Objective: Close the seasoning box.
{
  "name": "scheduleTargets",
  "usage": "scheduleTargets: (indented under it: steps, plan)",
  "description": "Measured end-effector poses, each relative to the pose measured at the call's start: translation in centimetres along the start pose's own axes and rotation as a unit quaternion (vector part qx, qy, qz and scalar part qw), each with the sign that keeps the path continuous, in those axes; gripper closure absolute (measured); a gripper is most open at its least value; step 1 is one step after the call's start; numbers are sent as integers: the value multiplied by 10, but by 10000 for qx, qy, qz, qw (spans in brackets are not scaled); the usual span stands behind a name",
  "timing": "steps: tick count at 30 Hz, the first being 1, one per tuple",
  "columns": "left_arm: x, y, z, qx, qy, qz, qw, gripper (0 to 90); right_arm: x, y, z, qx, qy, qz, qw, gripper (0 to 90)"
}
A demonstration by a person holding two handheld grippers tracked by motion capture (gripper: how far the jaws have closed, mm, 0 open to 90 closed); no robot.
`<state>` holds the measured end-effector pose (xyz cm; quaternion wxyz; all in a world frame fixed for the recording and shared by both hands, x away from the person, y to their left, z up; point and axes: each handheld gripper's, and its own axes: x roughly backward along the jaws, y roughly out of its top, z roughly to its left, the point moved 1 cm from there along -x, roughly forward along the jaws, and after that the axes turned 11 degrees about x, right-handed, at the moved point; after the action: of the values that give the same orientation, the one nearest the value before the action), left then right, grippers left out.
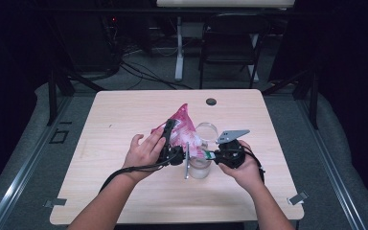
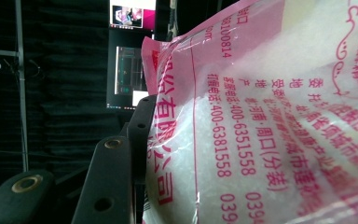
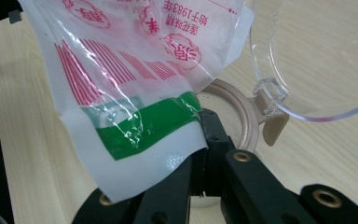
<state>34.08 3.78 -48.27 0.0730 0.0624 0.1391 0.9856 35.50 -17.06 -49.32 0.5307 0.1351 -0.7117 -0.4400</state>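
A pink-and-white plastic bag [image 1: 182, 125] of white granules hangs tilted over the middle of the wooden table [image 1: 124, 115]. My left gripper [image 1: 171, 130] is shut on the bag's side; in the left gripper view one black finger [image 2: 116, 177] presses against the printed bag [image 2: 270, 116]. My right gripper [image 1: 207, 155] is shut on the bag's lower corner, at its green strip [image 3: 144, 123], with the jaws [image 3: 205, 122] meeting there. Just beneath stands a clear jar [image 1: 200, 167] with a tan rim [image 3: 243, 122] and an open hinged clear lid [image 3: 317, 60].
A small black round disc [image 1: 211, 101] sits near the table's far edge. Behind the table stand a dark folding chair [image 1: 230, 43] and a white table leg [image 1: 178, 48]. Cables lie on the floor at the back left.
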Motion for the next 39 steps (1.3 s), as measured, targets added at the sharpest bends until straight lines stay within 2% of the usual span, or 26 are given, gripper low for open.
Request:
scheduleTargets:
  steps: [2,4,5,6,10,15,18,19,22,23,27,31,34,35,39]
  plan:
    - [0,0,0,9,-4,0,10000,577,0,0,0,-4,-5,-1,10000,900]
    - [1,0,0,18,-47,111,9999,577,0,0,0,-2,-9,-1,10000,900]
    - [0,0,0,38,-16,0,10000,578,0,0,0,0,-13,-3,10000,900]
    - [1,0,0,22,-38,64,10000,578,0,0,0,-1,-15,-2,10000,900]
    - [1,1,0,-35,-13,47,10000,578,0,0,0,0,-21,8,10000,900]
    - [1,2,1,-6,25,41,10000,577,1,0,-1,-9,-6,-6,10000,900]
    - [1,3,2,-40,88,-59,9999,578,0,0,-1,0,2,6,10000,900]
    - [2,3,1,-30,45,15,10000,578,0,0,-1,-7,-10,1,10000,900]
    - [3,4,1,-77,64,-10,9999,578,0,-1,-1,-22,-16,9,10000,900]
    - [2,5,0,-72,74,-93,9999,578,1,-1,-2,-20,-8,6,10000,900]
    - [3,6,-2,-82,20,-47,10000,578,2,-2,-3,-34,-46,33,10000,900]
    - [3,7,-2,-93,62,-116,9999,579,2,-2,-4,-44,-57,27,10000,900]
    - [3,7,-1,-108,49,-61,9999,579,2,-2,-3,-37,-59,31,10000,900]
    - [2,8,-1,-136,106,-120,9998,579,2,-2,-3,-38,-58,31,10000,900]
    - [2,8,2,-74,82,-18,9999,579,2,-2,-3,-41,-47,4,10000,900]
